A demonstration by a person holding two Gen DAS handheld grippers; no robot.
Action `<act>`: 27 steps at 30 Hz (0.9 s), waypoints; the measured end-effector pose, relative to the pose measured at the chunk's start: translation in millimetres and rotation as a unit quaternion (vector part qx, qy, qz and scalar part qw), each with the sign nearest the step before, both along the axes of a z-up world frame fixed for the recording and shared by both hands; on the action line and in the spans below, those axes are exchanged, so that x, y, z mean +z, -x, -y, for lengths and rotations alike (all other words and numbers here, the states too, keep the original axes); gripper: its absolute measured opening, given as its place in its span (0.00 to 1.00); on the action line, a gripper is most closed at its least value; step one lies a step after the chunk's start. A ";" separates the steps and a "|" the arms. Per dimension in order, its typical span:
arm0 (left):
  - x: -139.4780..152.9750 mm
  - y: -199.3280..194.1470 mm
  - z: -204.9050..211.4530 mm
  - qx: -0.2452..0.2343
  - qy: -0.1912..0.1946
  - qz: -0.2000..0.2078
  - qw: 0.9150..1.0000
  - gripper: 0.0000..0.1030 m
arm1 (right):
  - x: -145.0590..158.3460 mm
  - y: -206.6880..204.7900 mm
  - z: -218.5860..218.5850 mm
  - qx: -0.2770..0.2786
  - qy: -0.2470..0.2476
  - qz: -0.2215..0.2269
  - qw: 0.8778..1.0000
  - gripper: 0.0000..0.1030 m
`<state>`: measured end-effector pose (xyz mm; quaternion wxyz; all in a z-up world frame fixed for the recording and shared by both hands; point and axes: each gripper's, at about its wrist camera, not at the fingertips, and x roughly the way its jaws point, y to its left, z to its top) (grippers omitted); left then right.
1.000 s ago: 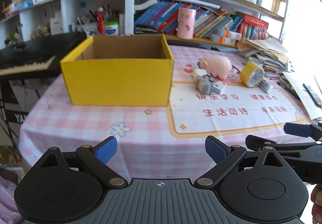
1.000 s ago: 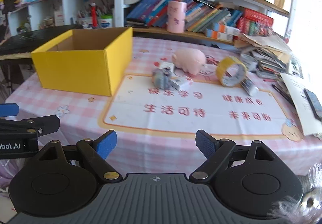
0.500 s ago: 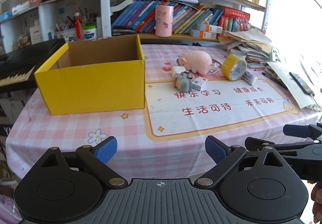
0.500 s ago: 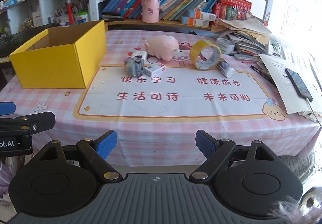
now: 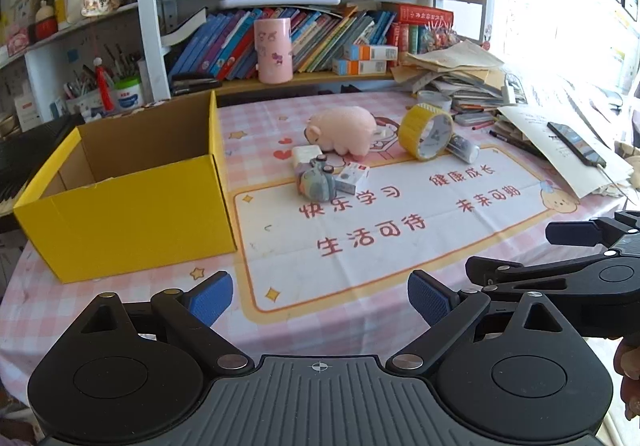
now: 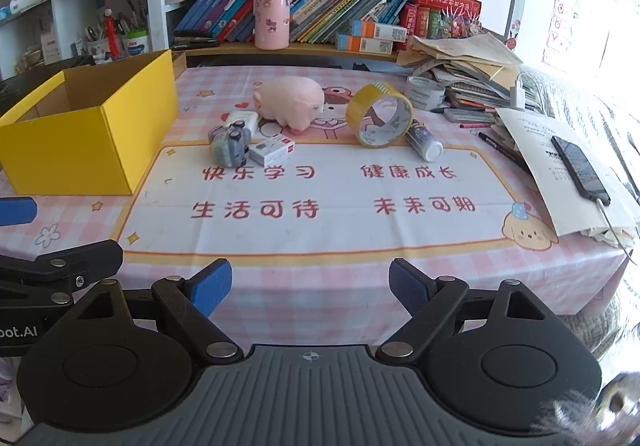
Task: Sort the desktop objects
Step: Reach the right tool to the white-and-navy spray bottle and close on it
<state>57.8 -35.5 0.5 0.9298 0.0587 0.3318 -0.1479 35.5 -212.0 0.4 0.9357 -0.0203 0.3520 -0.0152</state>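
Both tongs, left (image 5: 320,300) and right (image 6: 310,286), gape empty; yellow box (image 5: 132,205) interior partly hidden.

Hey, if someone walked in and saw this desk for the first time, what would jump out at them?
The big yellow box at the left of the table, open-topped with nothing visible inside, stands out first. Next, the pink plush pig mid-table, with a yellow tape roll standing on edge to its right and a small grey toy in front of it. Behind all this, crowded bookshelves fill the wall.
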 end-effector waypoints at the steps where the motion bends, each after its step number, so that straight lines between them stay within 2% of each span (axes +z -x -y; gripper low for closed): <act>1: -0.3 -2.4 0.8 0.001 0.000 -0.001 1.000 0.94 | 0.1 -2.1 1.2 0.001 0.001 0.000 1.000 0.82; 13: -7.8 -28.4 25.9 -0.018 -0.012 -0.011 1.000 0.94 | -5.5 -24.2 22.8 -0.015 -0.008 -0.009 1.000 0.82; 22: -15.7 -51.0 50.2 -0.026 -0.002 -0.027 0.999 0.94 | -13.0 -41.9 46.0 -0.027 0.000 -0.029 0.999 0.82; 27: -16.2 -67.7 61.9 -0.015 0.005 -0.030 0.999 0.94 | -11.8 -58.1 61.8 -0.026 0.002 -0.033 0.999 0.82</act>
